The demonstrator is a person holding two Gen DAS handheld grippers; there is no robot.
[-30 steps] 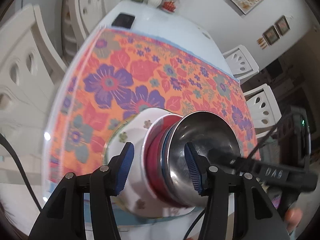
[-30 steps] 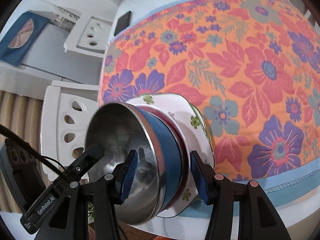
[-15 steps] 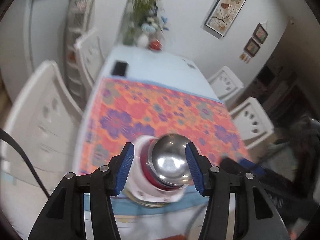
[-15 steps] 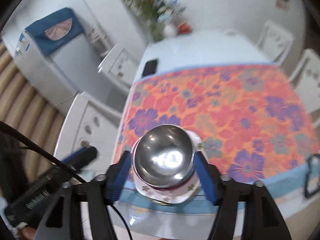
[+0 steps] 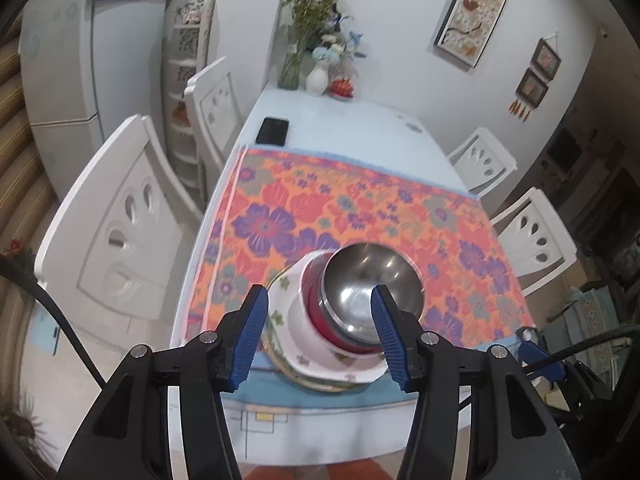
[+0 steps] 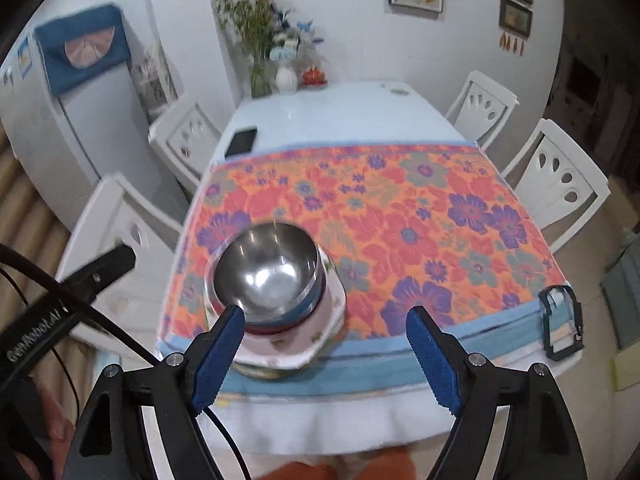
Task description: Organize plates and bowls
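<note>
Bowl stack [image 5: 352, 312] rests on floral tablecloth [image 5: 360, 208].

A black phone [image 5: 272, 131] lies on the table [image 5: 340, 128] beyond the floral cloth [image 5: 360, 208], flower vases [image 5: 318, 78] farther back.

Two handheld grippers are being shown, each built from glossy black plastic arms with silver screw heads at the joints. Ribbed blue pads are being carried on the fingertips [image 5: 252, 332] of the left gripper [image 5: 318, 334] and the right gripper [image 6: 326, 354]. Black cables are being trailed beside the left gripper's body, where white "GenRobot.AI" lettering [image 6: 34, 336] is being displayed.
</note>
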